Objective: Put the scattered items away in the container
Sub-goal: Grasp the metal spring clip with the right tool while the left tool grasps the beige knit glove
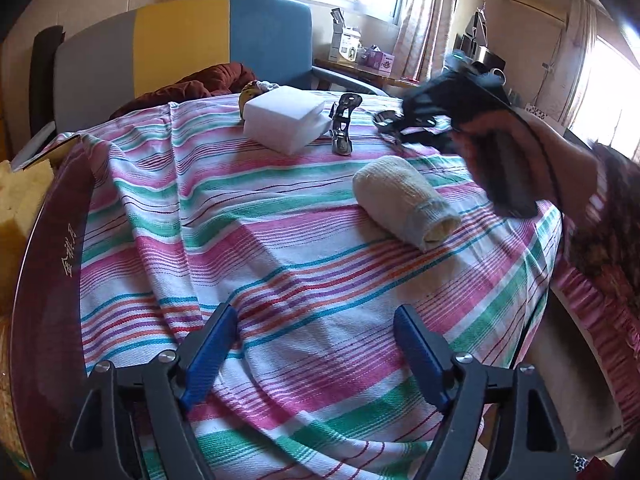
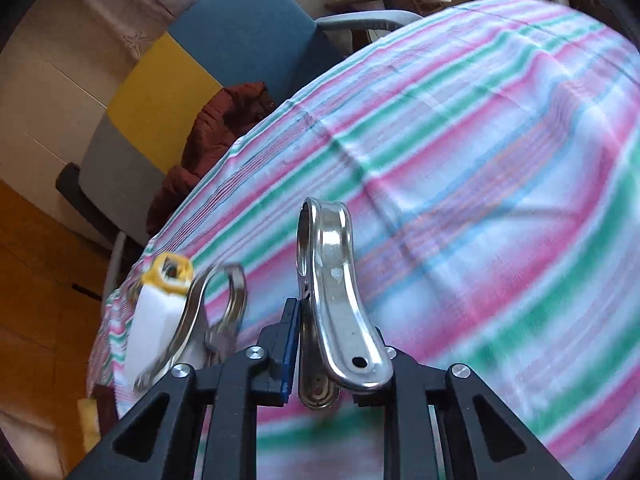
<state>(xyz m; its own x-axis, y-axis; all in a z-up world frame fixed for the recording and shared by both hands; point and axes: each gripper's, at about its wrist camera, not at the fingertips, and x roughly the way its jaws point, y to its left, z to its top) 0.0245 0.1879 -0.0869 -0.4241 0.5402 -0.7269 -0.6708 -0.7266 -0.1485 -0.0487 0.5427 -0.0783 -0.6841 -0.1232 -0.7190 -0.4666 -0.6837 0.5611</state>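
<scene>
Right gripper (image 2: pixel 340 364) is clamped on a metal clip (image 2: pixel 340 292), long axis running forward along the fingers; I judge the dark red container (image 1: pixel 52 240) lies well to the left of it, across the striped cloth (image 1: pixel 320 248). Left gripper (image 1: pixel 316 344) hovers wide and empty at the near edge, closer to the container. Rolled sock (image 1: pixel 404 204), white foam block (image 1: pixel 284 118) and a second clip (image 1: pixel 344 124) lie farther off.
</scene>
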